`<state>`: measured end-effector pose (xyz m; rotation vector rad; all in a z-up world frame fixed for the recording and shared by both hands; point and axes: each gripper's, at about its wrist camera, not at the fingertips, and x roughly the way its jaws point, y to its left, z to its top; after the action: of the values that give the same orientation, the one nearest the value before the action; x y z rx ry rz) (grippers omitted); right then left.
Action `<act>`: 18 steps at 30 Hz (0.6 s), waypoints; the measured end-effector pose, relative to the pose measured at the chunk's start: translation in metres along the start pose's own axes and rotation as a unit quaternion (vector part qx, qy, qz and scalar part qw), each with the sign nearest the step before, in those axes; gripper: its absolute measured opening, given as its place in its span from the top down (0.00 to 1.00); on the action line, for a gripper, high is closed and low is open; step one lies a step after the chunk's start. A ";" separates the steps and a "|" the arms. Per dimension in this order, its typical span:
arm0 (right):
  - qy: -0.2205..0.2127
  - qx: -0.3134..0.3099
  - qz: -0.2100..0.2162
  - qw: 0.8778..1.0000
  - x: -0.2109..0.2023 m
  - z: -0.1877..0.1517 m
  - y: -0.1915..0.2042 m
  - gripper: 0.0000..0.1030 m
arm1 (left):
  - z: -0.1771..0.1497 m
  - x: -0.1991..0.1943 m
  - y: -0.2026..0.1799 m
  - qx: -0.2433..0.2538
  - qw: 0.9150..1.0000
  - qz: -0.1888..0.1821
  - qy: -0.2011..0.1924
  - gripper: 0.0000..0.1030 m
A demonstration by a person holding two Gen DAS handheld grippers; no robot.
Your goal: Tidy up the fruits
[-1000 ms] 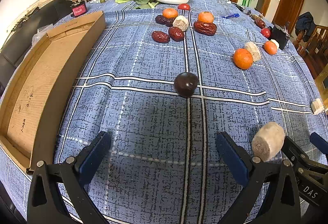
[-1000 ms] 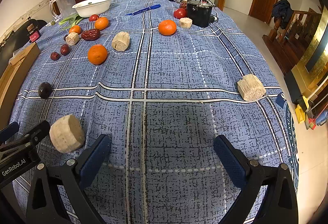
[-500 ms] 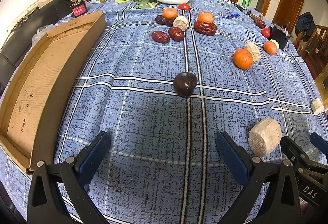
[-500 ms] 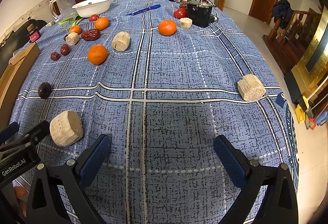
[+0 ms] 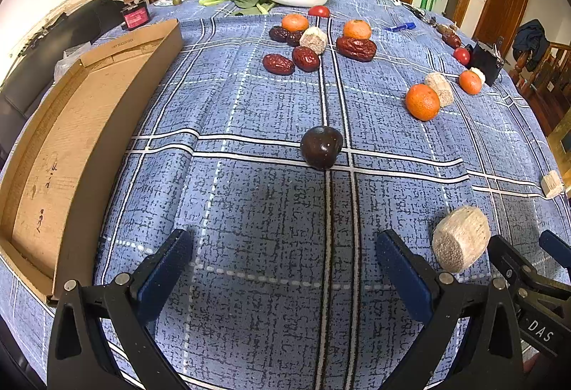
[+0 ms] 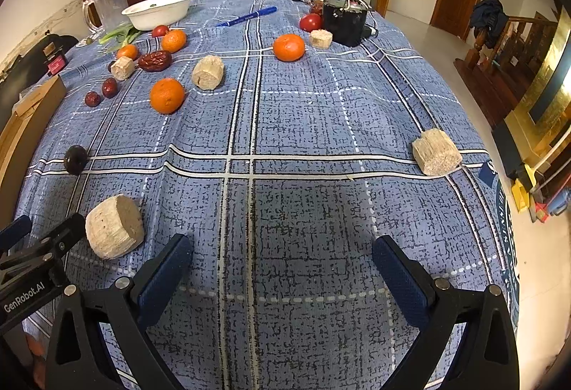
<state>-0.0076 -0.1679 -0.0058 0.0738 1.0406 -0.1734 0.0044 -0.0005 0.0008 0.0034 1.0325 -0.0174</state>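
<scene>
Both my grippers hover low over the near edge of the blue plaid tablecloth (image 5: 249,97), each with its jaws spread wide and holding nothing: left gripper (image 5: 283,263), right gripper (image 6: 282,265). The fruit lies loose on the cloth; the cardboard tray (image 5: 64,147) at the left, which I take to be its destination, shows no fruit in the part in view. A dark plum (image 5: 322,147) sits just ahead of the left gripper on a raised fold, and I judge that a glancing finger could send it rolling down the crease. A pale cut cylinder (image 5: 460,238) lies between the two grippers, near both, so reaching for it together risks a collision. Farther off, an orange (image 5: 422,101) touches another pale piece (image 5: 439,88); closing there could catch both.
</scene>
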 end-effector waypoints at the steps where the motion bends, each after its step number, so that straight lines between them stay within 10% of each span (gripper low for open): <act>1: 0.000 0.001 -0.007 1.000 -0.002 0.003 -0.001 0.01 | 0.002 -0.003 0.001 0.004 1.000 -0.008 0.001 0.00; 10: -0.114 0.000 0.001 0.993 -0.104 0.017 0.012 0.01 | 0.012 -0.110 0.029 0.007 0.988 -0.012 -0.157 0.00; 18: -0.158 -0.024 -0.019 0.987 -0.137 -0.001 0.034 0.01 | 0.004 -0.129 0.050 -0.010 0.982 0.004 -0.189 0.00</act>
<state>-0.0694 -0.1194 0.1111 -0.0172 0.7292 -0.1872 -0.0571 0.0512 0.1131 -0.0141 0.6519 -0.0011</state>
